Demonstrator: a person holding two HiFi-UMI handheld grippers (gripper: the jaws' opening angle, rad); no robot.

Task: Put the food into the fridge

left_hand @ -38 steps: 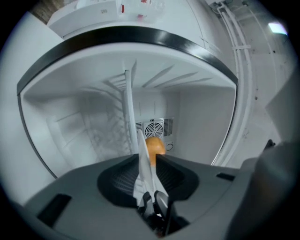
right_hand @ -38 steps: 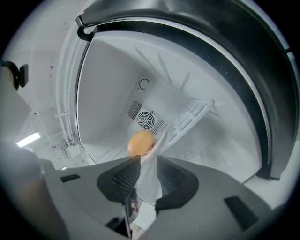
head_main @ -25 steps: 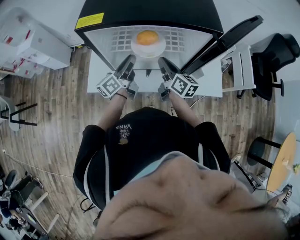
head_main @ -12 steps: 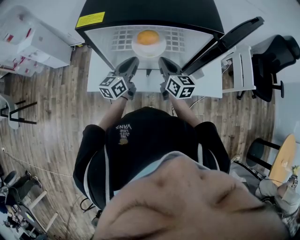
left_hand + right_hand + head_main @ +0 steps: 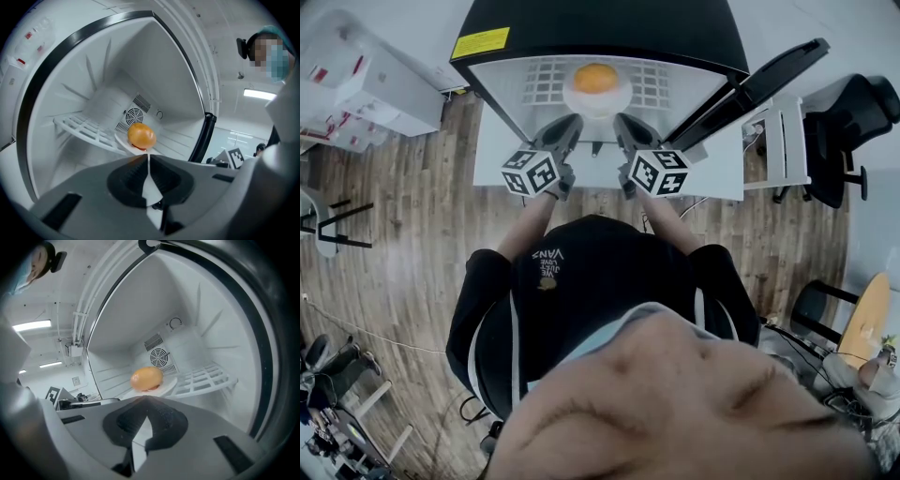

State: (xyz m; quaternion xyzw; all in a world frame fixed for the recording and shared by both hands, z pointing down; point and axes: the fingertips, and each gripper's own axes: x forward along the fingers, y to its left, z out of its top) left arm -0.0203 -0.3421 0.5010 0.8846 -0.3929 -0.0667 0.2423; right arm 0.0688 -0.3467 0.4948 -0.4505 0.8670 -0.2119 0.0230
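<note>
An orange round bun [image 5: 596, 77] lies on a white plate [image 5: 573, 97] over the white wire shelf [image 5: 540, 79] inside the open fridge [image 5: 502, 37]. My left gripper [image 5: 570, 124] is shut on the plate's near left rim, and my right gripper [image 5: 621, 122] is shut on its near right rim. In the left gripper view the bun [image 5: 141, 135] and plate [image 5: 123, 139] sit just past the closed jaws of the left gripper [image 5: 149, 158], beside the shelf [image 5: 82, 127]. The right gripper view shows the bun [image 5: 146, 378] on the plate [image 5: 168, 385] ahead of the right gripper [image 5: 143, 399].
The fridge door [image 5: 759, 80] stands open to the right. A fan vent [image 5: 134, 115] is on the back wall. A white cabinet [image 5: 366, 89] stands left, a black chair [image 5: 853, 112] right, and a round table [image 5: 862, 328] at the lower right. Another person [image 5: 281, 108] stands right.
Both grippers have drawn slightly closer together at the plate's near rim. The plate and bun have barely moved on the shelf.
</note>
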